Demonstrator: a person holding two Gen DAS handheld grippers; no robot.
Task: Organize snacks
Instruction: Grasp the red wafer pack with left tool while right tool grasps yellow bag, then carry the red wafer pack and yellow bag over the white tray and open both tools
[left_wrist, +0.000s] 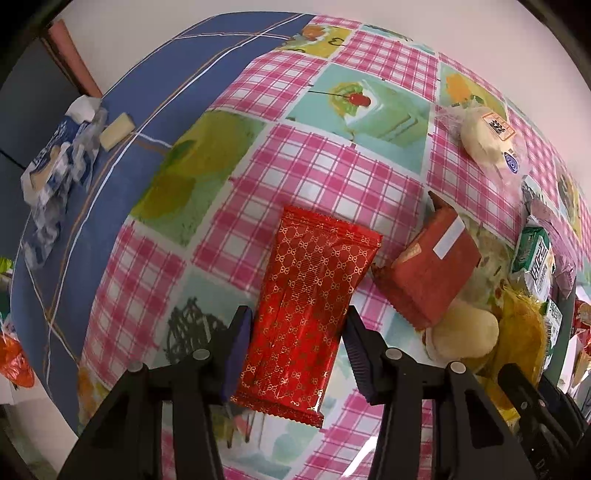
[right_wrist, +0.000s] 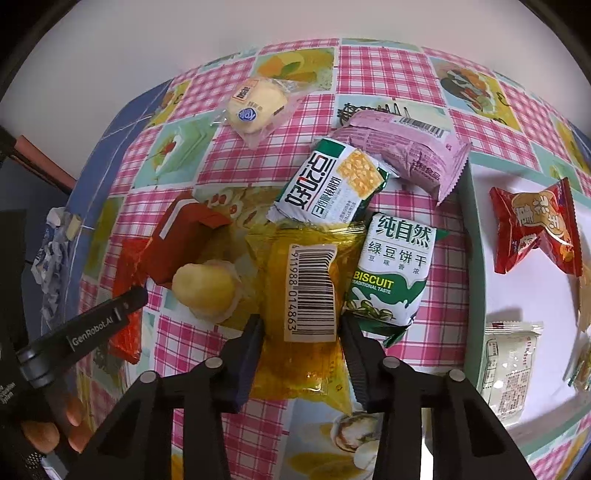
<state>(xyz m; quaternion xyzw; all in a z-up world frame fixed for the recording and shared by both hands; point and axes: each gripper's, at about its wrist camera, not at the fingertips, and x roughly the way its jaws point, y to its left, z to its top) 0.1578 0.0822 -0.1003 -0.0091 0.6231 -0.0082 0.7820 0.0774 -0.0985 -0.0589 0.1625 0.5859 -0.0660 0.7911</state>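
Clamped between the pads of the left gripper (left_wrist: 293, 354), a red foil packet with a gold pattern (left_wrist: 306, 306) is held across its narrow width, so that its long axis runs straight ahead of the jaws and slightly to their right. The jaws are drawn in narrow against both long edges. A red-brown wrapped snack (left_wrist: 430, 273) lies just to the right of the packet's far end, near it but seemingly apart.

The right gripper (right_wrist: 301, 354) is likewise closed narrow on a yellow translucent packet with a barcode label (right_wrist: 306, 295), gripped across its width, with the long axis again pointing forward from the jaws. A green-and-white mung bean biscuit pack (right_wrist: 391, 273) is touching the yellow packet on the right-hand jaw's side, and a pale round pastry (right_wrist: 205, 291) sits just left of the left-hand jaw. A white tray (right_wrist: 532, 288), already holding a red sweet wrapper (right_wrist: 535, 229), lies further right of this gripper.

The tray is judged nearer to the right hand, so the yellow packet would be carried rightward; the neighbouring biscuit pack could be dragged along.
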